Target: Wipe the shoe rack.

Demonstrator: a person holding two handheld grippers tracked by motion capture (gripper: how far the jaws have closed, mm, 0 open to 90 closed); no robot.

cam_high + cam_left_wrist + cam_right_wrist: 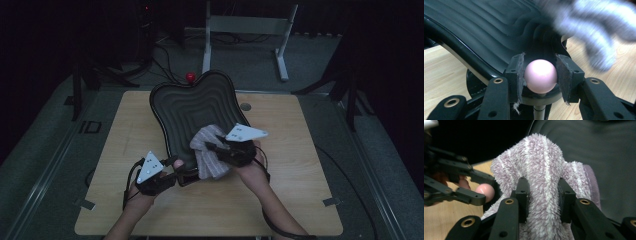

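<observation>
On the near half of the wooden table (280, 200) a black, ridged, apple-shaped tray (192, 107) lies with its notched end toward the person, and both tools work at that end. The right gripper (544, 195) is clamped on a fluffy lilac-and-white striped cloth (544, 167); in the right gripper view the pile bulges up between and over both pads, and in the high view the cloth (210, 150) hangs over the tray's near right edge, part on the tray and part over the table. The left gripper (540, 75) sits at the tray's near tip with a pale pink ball-shaped knob (540, 76) on a thin stem between its jaws; the left pad touches or nearly touches the ball, while a sliver of gap shows at the right pad, so the jaws read as parted around it rather than squeezing it. Judged from this, the cloth is taken up and brought to the tray, and the tray is steadied at its tip, so the preparation looks done. What seems left is the wiping itself: most of the ridged surface lies uncovered beyond the cloth, toward the far end, where a small red ball (190, 77) sits by the rim.
</observation>
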